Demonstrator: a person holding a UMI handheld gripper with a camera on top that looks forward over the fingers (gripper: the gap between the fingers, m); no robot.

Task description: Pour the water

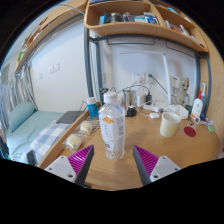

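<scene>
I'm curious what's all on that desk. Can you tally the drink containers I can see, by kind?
Clear plastic bottles: 1, the water bottle standing between the fingers of the hand-held gripper
White cups: 1, the white cup beyond the fingers
Blue cups: 1, the blue cup farther back
Total: 3

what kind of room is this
Probably a dorm room: a bed stands beside a wooden desk with shelves above it. The tool is open, with a water bottle standing between its fingers.
</scene>
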